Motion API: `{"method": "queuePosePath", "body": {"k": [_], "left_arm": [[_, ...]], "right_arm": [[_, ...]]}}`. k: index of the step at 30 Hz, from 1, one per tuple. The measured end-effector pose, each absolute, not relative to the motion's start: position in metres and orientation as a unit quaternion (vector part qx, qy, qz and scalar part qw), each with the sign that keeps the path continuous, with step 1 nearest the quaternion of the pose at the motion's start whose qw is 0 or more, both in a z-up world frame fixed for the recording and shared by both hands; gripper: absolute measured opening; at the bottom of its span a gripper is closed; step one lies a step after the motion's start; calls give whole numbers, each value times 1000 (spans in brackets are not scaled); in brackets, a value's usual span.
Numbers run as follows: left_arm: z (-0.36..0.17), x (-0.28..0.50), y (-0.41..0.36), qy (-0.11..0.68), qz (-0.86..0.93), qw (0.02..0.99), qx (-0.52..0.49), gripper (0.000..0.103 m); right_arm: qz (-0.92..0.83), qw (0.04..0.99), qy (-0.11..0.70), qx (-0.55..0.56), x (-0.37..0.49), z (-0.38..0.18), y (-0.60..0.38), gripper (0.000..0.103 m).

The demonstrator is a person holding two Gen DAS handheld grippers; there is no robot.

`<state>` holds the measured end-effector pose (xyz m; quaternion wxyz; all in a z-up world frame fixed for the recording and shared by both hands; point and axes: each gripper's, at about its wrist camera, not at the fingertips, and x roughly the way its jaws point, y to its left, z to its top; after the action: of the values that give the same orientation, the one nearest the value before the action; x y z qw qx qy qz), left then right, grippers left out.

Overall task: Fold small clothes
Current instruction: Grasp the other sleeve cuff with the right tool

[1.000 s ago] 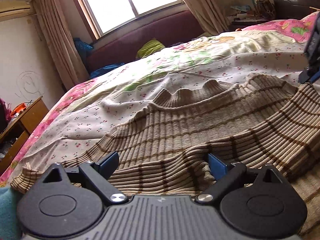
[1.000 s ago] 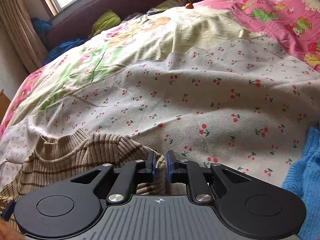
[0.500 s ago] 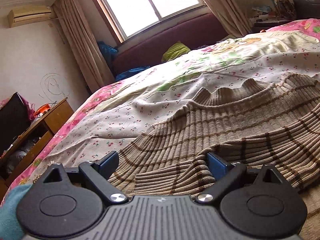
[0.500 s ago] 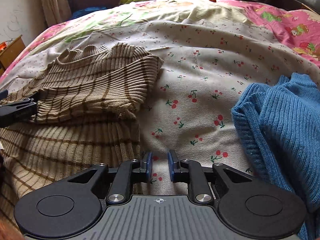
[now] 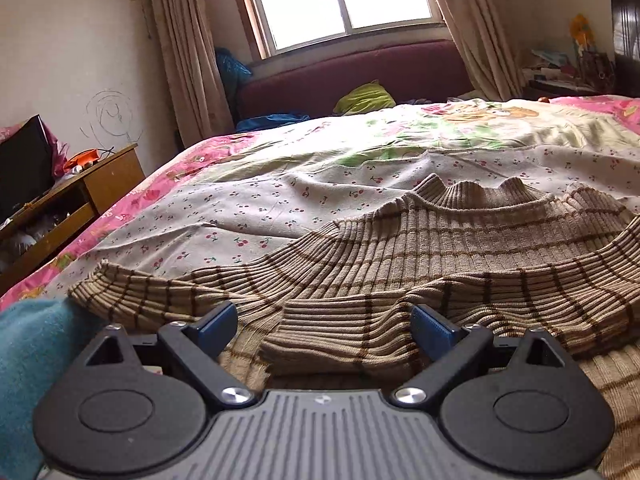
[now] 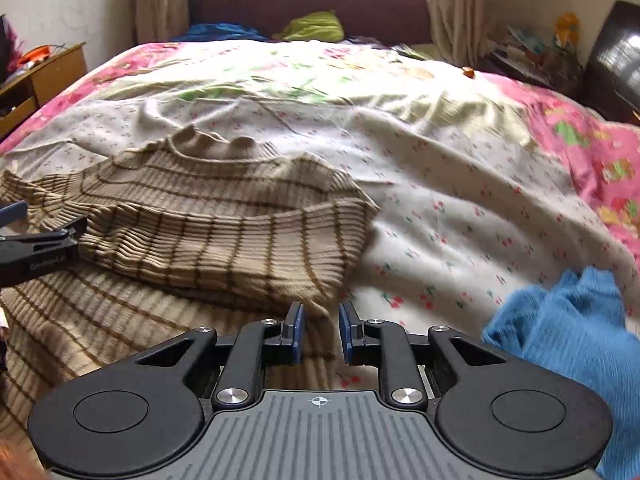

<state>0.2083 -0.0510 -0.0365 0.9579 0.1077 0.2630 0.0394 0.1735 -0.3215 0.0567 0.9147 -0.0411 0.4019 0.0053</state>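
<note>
A beige ribbed sweater with brown stripes [image 5: 460,248] lies on the bed, its right sleeve folded across the chest. My left gripper [image 5: 324,324] is wide open, and the cuff of that folded sleeve [image 5: 332,340] lies between its fingers. The sweater also shows in the right wrist view [image 6: 208,224]. My right gripper [image 6: 320,332] is slightly open and empty, just above the sheet by the sweater's right edge. The left gripper's fingers [image 6: 40,240] show at the left edge of the right wrist view.
The bed has a cherry-print sheet [image 6: 460,216] and a pink floral quilt [image 6: 600,148]. A blue knit garment [image 6: 572,332] lies at the right, a teal one [image 5: 28,344] at the left. A wooden cabinet [image 5: 80,200] stands left of the bed.
My right gripper has let go of the sweater's shoulder, drawn back and opened a little. My left gripper has stayed open and pulled back slightly, with the sleeve cuff lying between its fingers.
</note>
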Motion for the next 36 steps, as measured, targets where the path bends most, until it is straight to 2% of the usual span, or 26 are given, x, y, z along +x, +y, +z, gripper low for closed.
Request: {"method": "queuePosePath", "body": {"k": [10, 16, 18, 21, 24, 26, 31, 36], "left_arm": [[-46, 196, -4, 287, 43, 957, 21, 103], [-54, 200, 11, 303, 19, 953, -10, 103], [-56, 202, 16, 308, 14, 951, -21, 103], [-57, 204, 20, 312, 8, 950, -31, 103], [-56, 203, 22, 308, 5, 951, -36, 103], [-55, 203, 24, 306, 5, 951, -38, 103], [-54, 201, 26, 303, 8, 952, -44, 103], [-54, 200, 24, 299, 10, 954, -38, 103]], "right_arm": [[188, 887, 414, -82, 272, 52, -191, 20], [255, 854, 436, -124, 320, 25, -124, 26], [271, 835, 454, -154, 326, 13, -111, 32], [268, 832, 452, -178, 326, 4, -102, 32], [268, 830, 463, -159, 325, 10, -102, 10], [257, 836, 459, -153, 323, 16, -104, 2], [222, 861, 444, -116, 330, 31, -117, 2], [195, 865, 447, -116, 342, 21, -114, 2]]}}
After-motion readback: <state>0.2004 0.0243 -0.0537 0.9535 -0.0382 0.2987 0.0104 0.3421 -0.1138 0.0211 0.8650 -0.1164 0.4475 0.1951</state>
